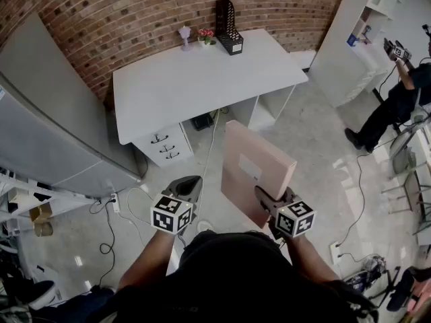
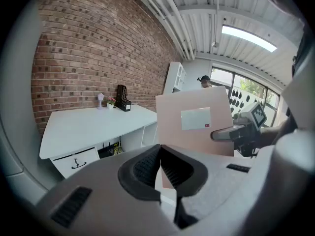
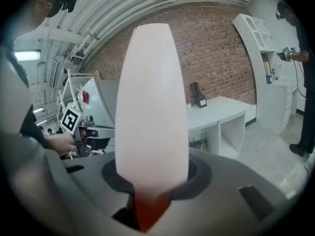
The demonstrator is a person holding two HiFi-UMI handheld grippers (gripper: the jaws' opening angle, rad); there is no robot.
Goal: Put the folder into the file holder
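Note:
A thick pale pink folder point(image 1: 252, 169) with a white label is held upright in the air in front of me, my right gripper point(image 1: 269, 204) shut on its lower edge. In the right gripper view the folder point(image 3: 152, 102) stands edge-on between the jaws and fills the middle. My left gripper point(image 1: 186, 188) hangs to its left, shut and holding nothing; its jaws point(image 2: 160, 168) meet, with the folder point(image 2: 197, 122) beyond them. The black mesh file holder point(image 1: 227, 27) stands at the back of the white desk point(image 1: 202, 79), against the brick wall, far from both grippers.
A small vase and pink flowers point(image 1: 204, 37) sit beside the file holder. A drawer unit point(image 1: 163, 145) and cables are under the desk. A grey cabinet point(image 1: 47, 126) stands at left, white shelving point(image 1: 363, 32) at right with a person point(image 1: 397, 93) next to it.

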